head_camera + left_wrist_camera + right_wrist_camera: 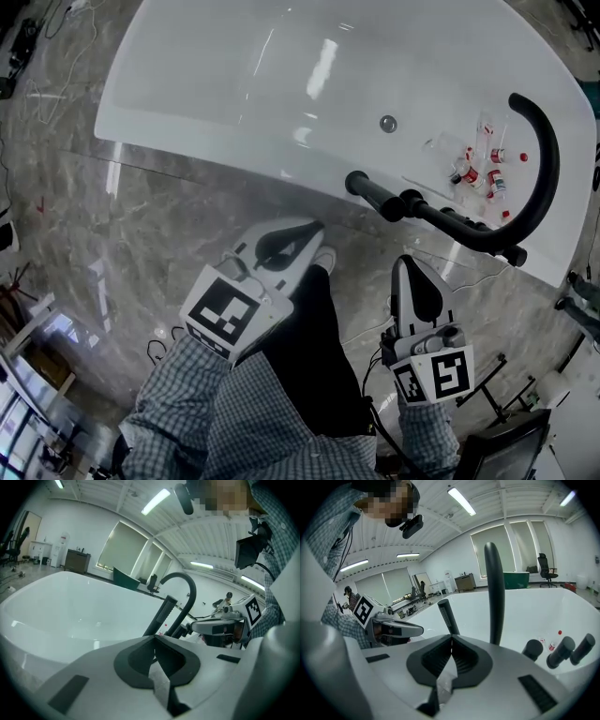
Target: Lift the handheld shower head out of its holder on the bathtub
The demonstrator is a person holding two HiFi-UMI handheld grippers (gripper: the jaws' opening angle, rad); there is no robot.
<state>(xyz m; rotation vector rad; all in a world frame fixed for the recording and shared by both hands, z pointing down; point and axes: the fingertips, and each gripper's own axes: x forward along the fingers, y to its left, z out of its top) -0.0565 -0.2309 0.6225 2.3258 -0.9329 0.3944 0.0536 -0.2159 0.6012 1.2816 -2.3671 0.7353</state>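
The handheld shower head [373, 194] is a short black stick resting in its holder on the white bathtub's near rim [234, 155]. It stands up just beyond the jaws in the left gripper view [161, 616] and the right gripper view [448, 616]. My left gripper [316, 229] hovers over the floor, short of the rim and left of the stick, jaws shut and empty [154, 640]. My right gripper [404, 263] hangs below the holder, a little short of it, also shut with nothing in it [451, 640].
A black arched spout [546, 155] rises at the tub's right end, with black knobs [560, 651] beside it. Several small red-capped bottles [480, 171] lie in the tub near a round overflow fitting [387, 123]. The floor [112, 253] is grey marble, with cables at the right.
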